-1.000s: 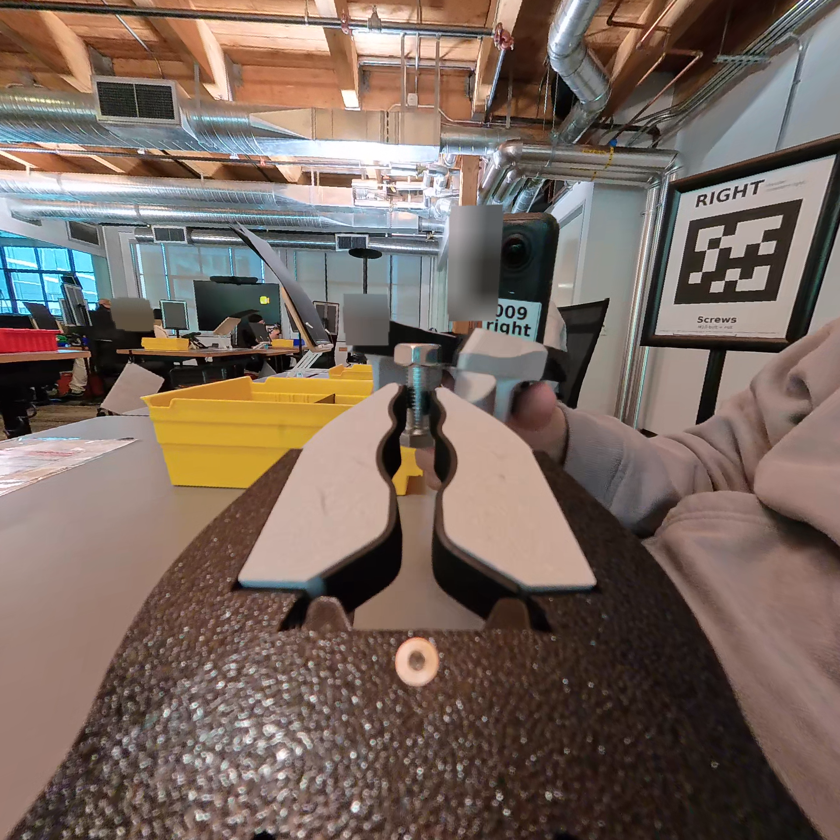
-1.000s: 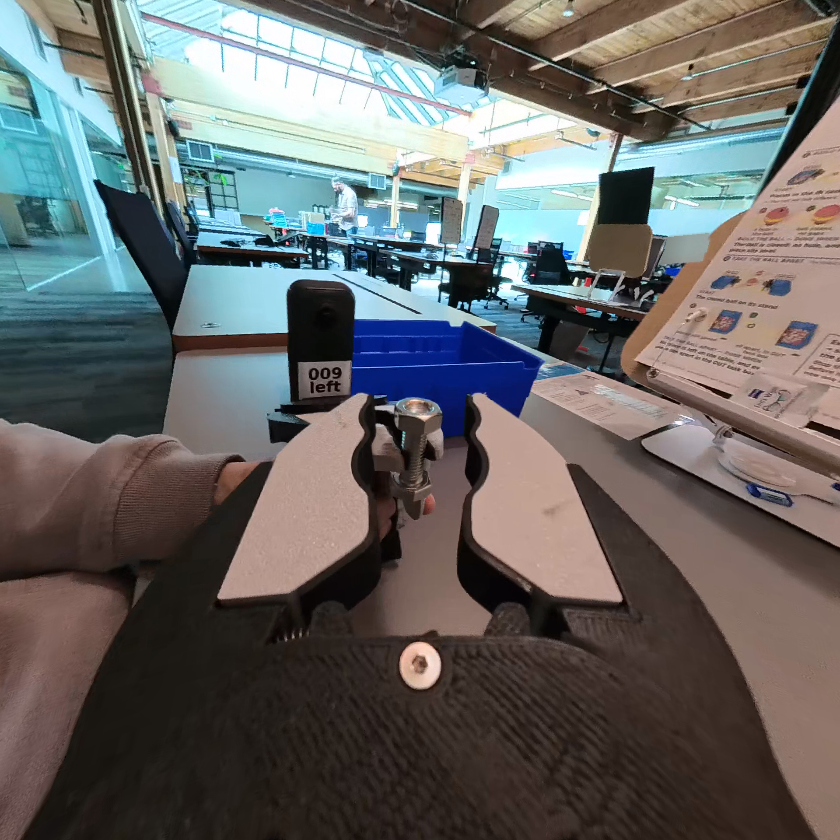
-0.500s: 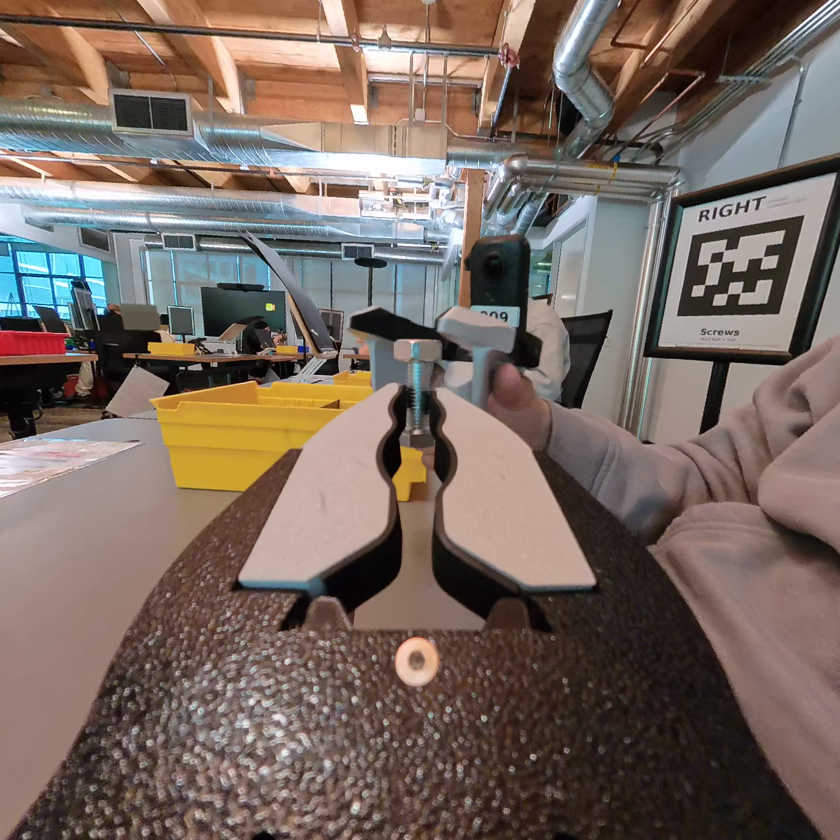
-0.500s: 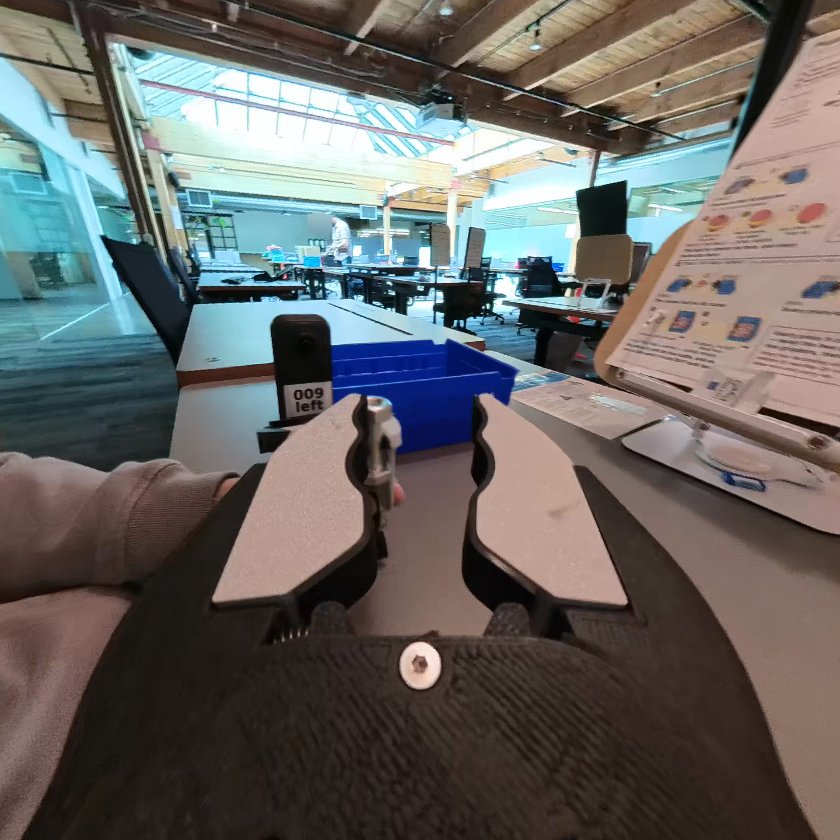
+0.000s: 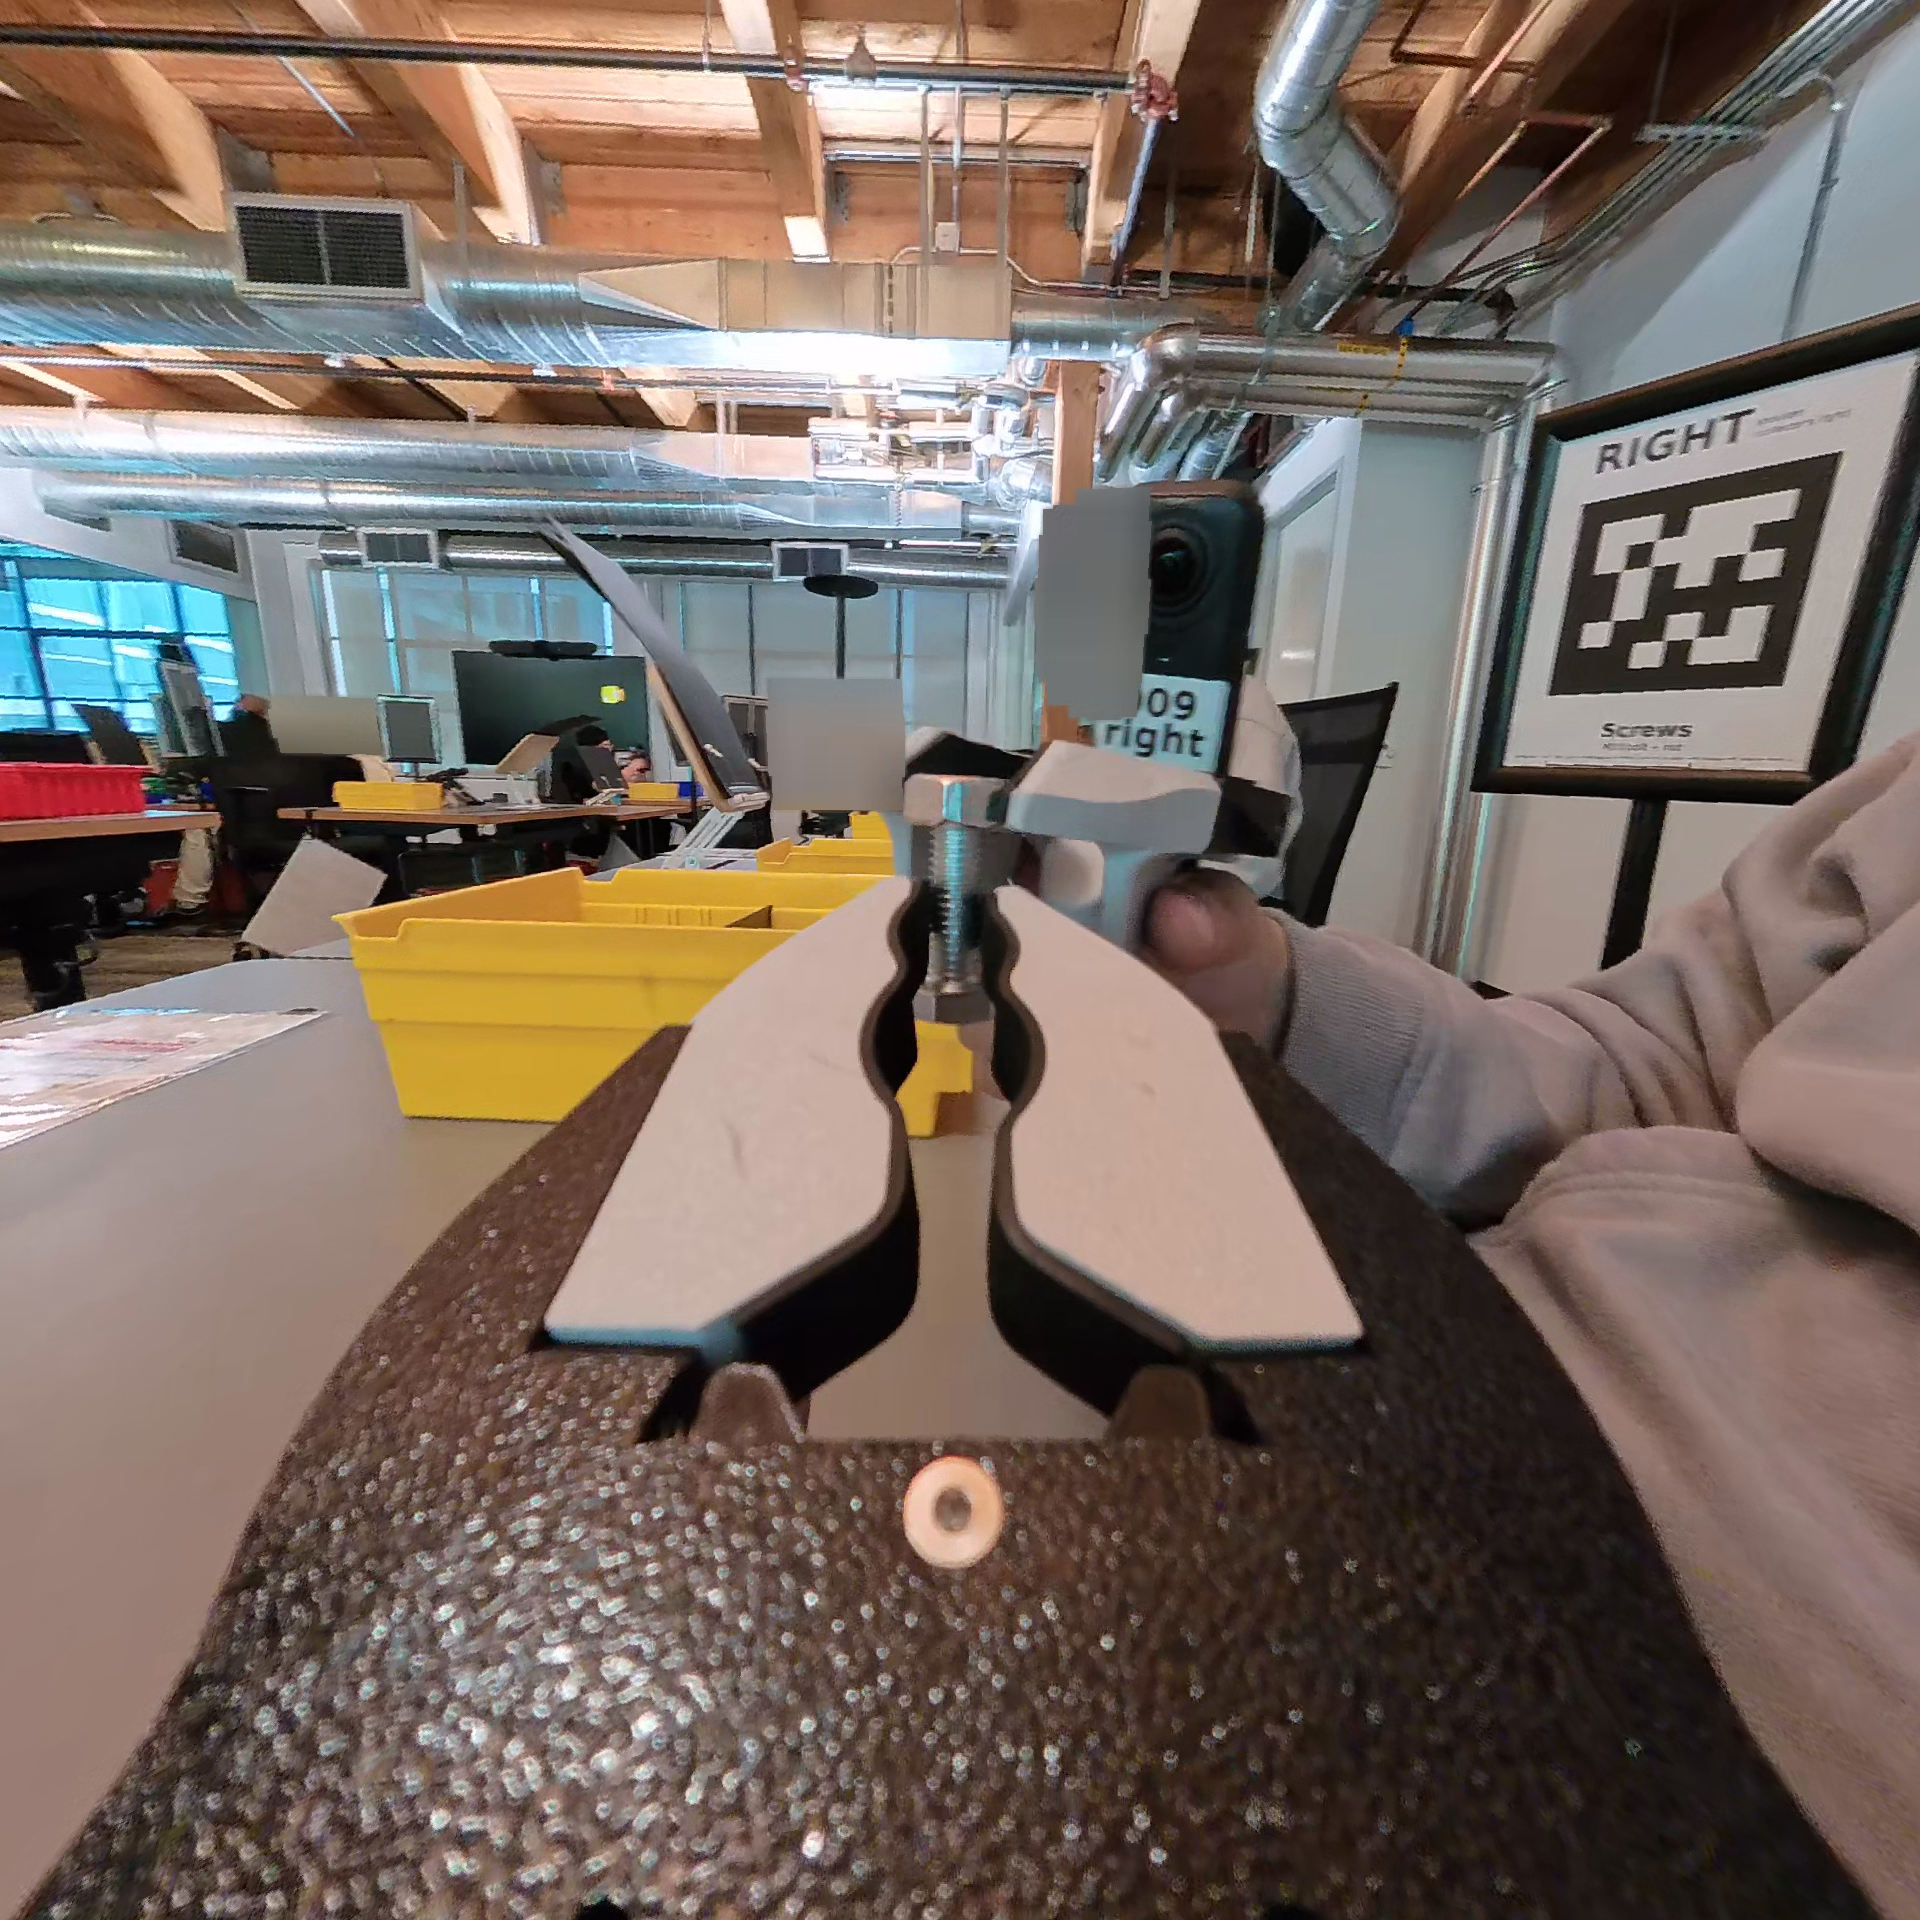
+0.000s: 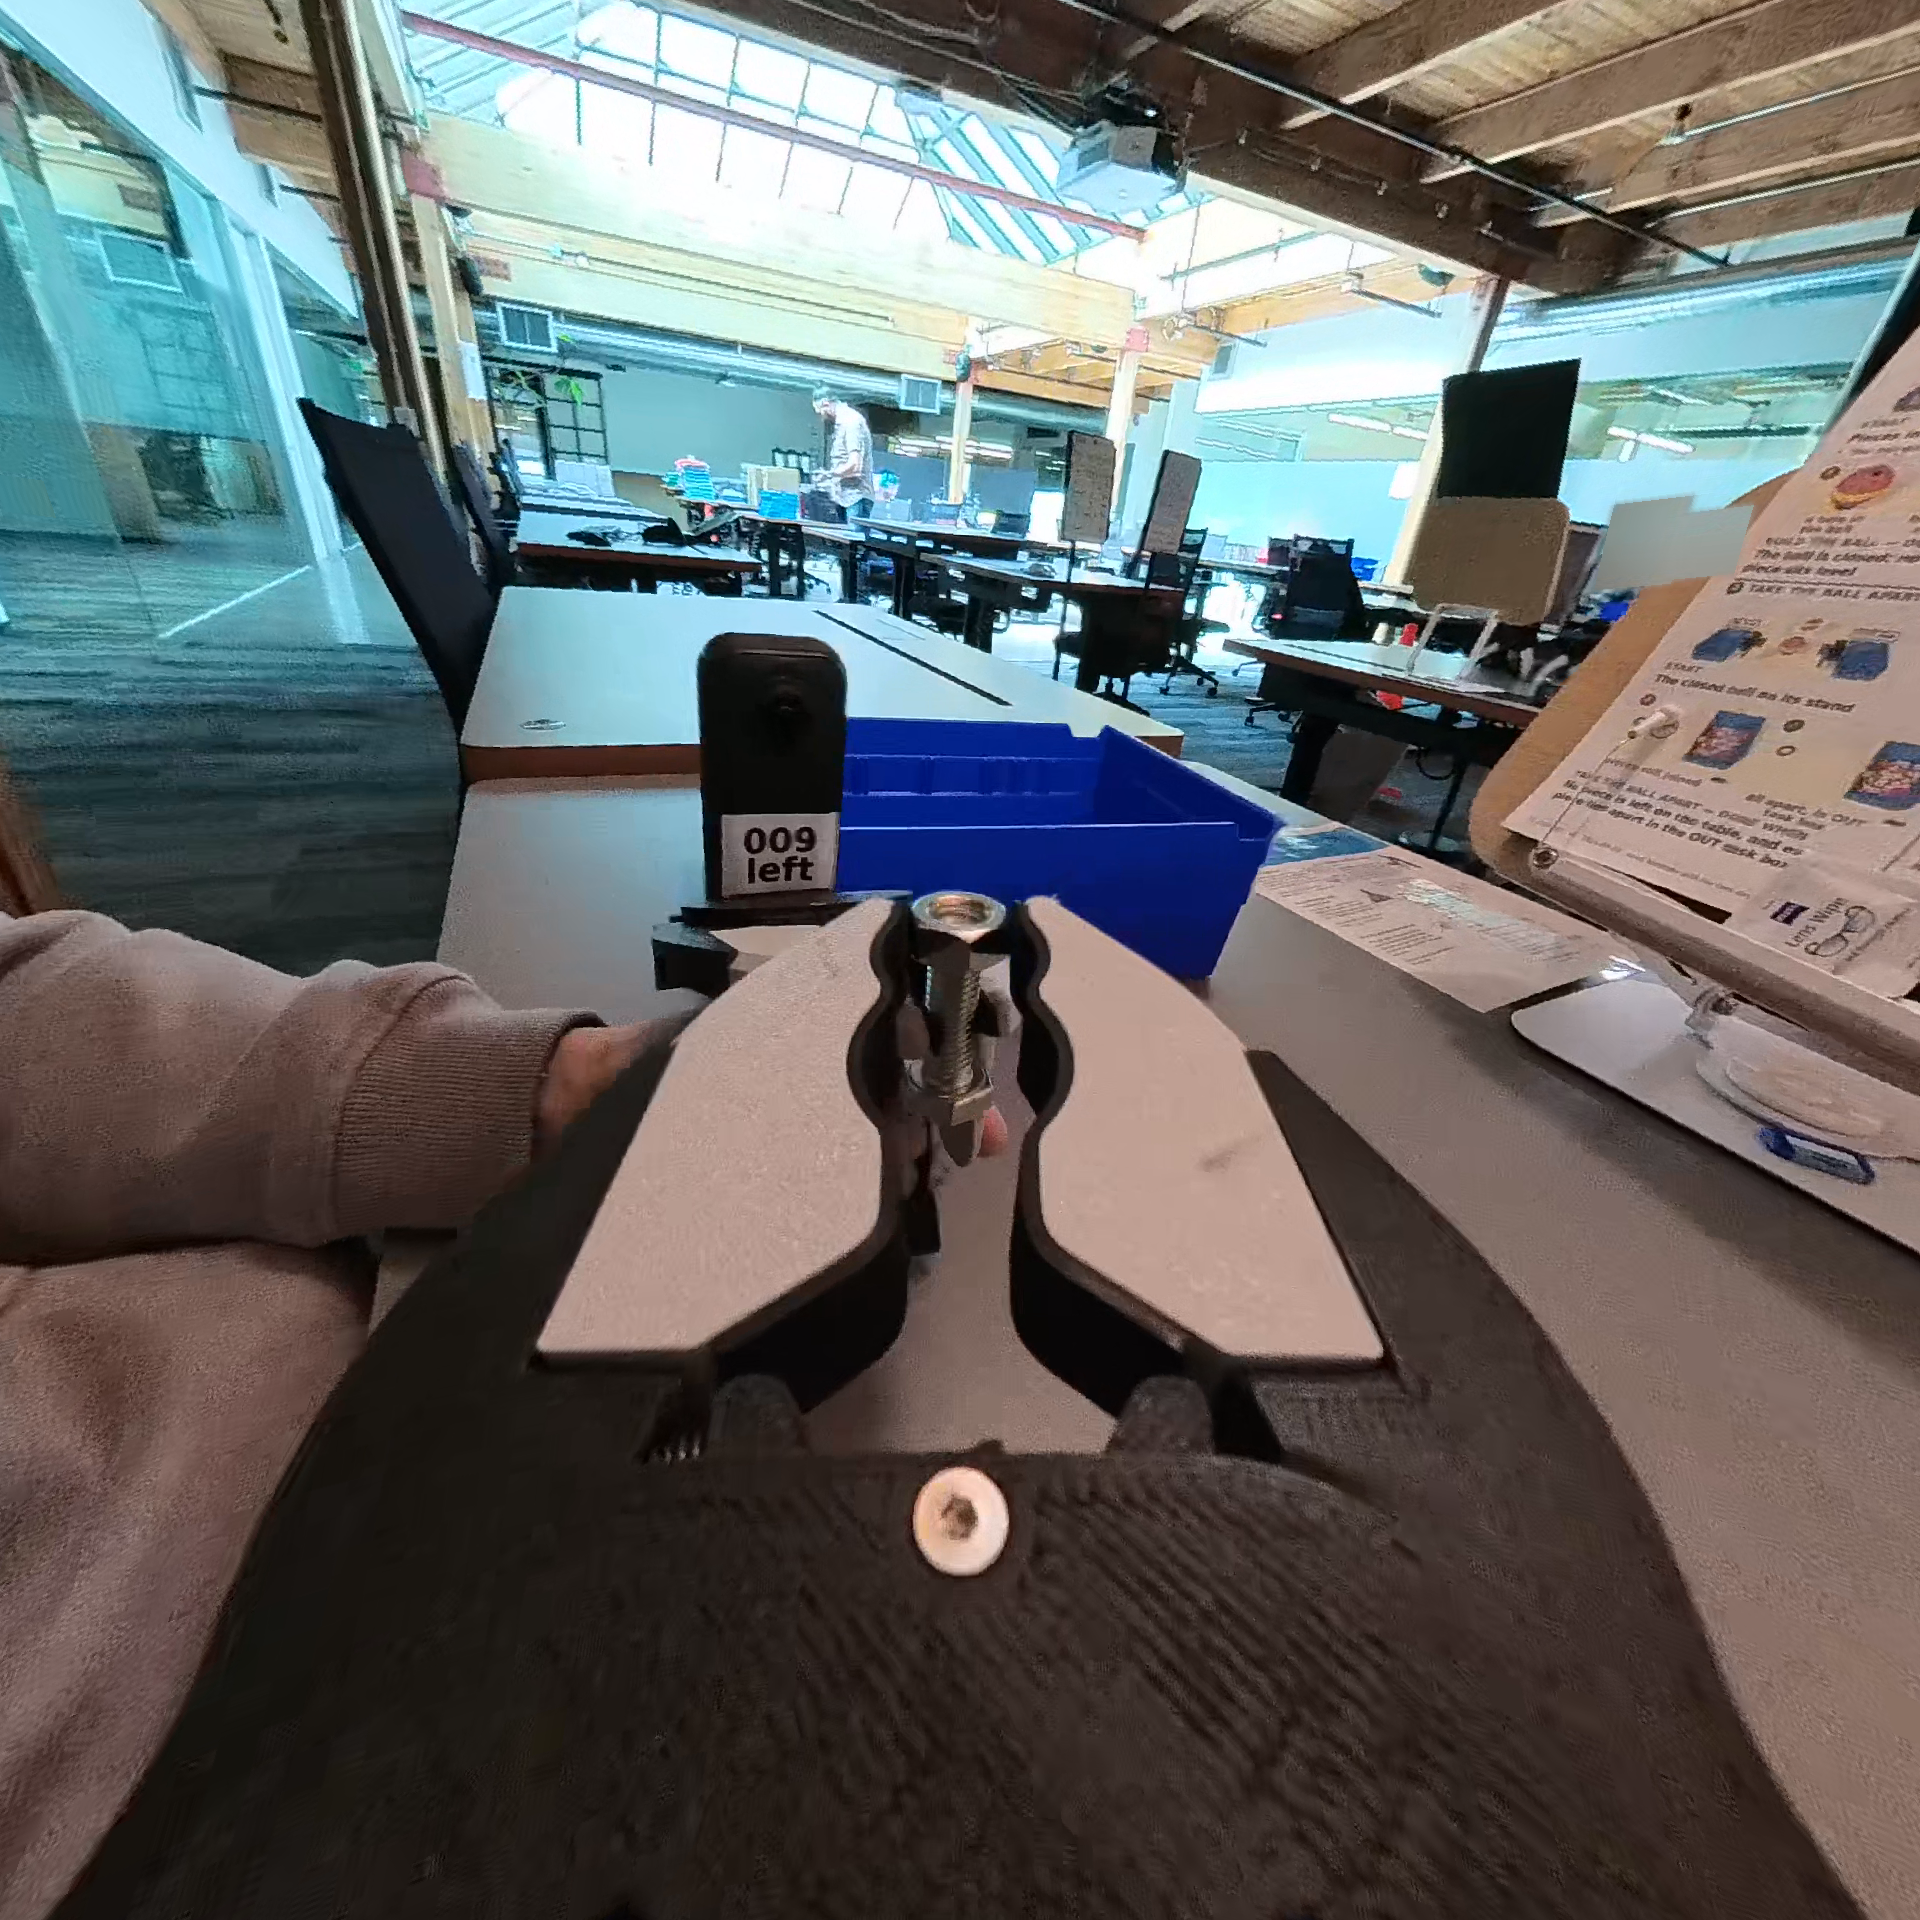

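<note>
The left gripper (image 5: 951, 935) sits in the centre of the left wrist view with its jaws narrow and pressed on the threaded shank of a silver bolt (image 5: 951, 904), which stands upright between the fingertips. In this view a hexagonal piece tops the bolt just above the tips, and another hexagonal piece sits low on the shank between the fingers. The right gripper (image 6: 958, 940) fills the lower centre of the right wrist view, its jaws narrow and closed on a silver hex nut (image 6: 958, 920) at the top end of the same bolt, whose thread runs down between the grey fingers (image 6: 748, 1143). In the left wrist view the right gripper comes in from right of centre, one pale finger touching the hex at the top of the bolt, with a hand (image 5: 1210, 940) and a beige sleeve (image 5: 1558, 1039) behind it. A yellow bin (image 5: 582, 966) stands on the grey surface (image 5: 156, 1247) left of centre, behind the left gripper's tips, and a framed sign with a black-and-white square pattern (image 5: 1704, 582) stands at the right edge. In the right wrist view a blue bin (image 6: 1049, 831) stands on the surface just beyond the gripper tips, a black camera with a white label (image 6: 771, 769) rises to its left, and printed instruction sheets on a stand (image 6: 1766, 727) occupy the right edge.
</note>
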A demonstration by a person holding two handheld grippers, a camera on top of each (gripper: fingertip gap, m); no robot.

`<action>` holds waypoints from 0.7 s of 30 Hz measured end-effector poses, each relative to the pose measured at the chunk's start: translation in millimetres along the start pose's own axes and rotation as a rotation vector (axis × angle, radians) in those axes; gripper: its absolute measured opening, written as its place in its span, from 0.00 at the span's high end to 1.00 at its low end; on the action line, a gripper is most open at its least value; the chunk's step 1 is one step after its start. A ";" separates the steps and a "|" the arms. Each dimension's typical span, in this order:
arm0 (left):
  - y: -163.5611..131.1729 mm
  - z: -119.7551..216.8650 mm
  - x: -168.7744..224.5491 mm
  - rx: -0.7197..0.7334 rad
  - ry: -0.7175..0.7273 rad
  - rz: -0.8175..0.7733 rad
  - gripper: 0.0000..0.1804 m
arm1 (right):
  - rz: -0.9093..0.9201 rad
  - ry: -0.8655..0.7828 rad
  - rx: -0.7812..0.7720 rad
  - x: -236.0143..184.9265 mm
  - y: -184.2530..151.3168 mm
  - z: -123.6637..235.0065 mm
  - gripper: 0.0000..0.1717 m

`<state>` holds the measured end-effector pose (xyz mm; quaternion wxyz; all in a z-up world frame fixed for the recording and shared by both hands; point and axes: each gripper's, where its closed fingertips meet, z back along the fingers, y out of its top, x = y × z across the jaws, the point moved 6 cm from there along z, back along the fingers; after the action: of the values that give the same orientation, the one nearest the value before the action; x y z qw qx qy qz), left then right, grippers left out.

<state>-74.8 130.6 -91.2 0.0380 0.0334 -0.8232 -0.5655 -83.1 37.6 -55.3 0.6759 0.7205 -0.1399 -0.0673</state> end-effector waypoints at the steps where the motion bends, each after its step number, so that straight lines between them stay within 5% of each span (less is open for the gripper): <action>1: 0.1 -0.8 2.1 0.001 -0.025 0.004 0.96 | -0.015 0.039 0.007 -0.6 0.5 1.9 0.90; 8: -0.7 -7.9 19.6 0.000 -0.237 0.064 0.95 | -0.101 0.327 0.060 -10.1 3.4 16.1 0.89; 10: -1.3 -7.6 17.4 -0.008 -0.207 0.052 0.95 | -0.080 0.282 0.050 -7.7 2.7 17.0 0.89; 12: 0.6 -5.3 14.3 0.011 -0.179 0.048 0.95 | -0.057 0.170 0.063 0.9 3.5 18.6 0.77; 15: 4.1 -1.2 10.7 0.046 -0.154 0.053 0.95 | -0.092 0.020 0.075 21.3 5.1 26.6 0.84; 21: 0.8 -1.9 6.8 0.013 -0.095 0.030 0.96 | -0.028 0.078 0.066 6.4 10.1 22.3 0.73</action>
<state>-81.4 128.5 -89.6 0.0070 -0.0055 -0.8281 -0.5604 -84.5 13.9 -46.4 0.6555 0.7465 -0.1055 -0.0442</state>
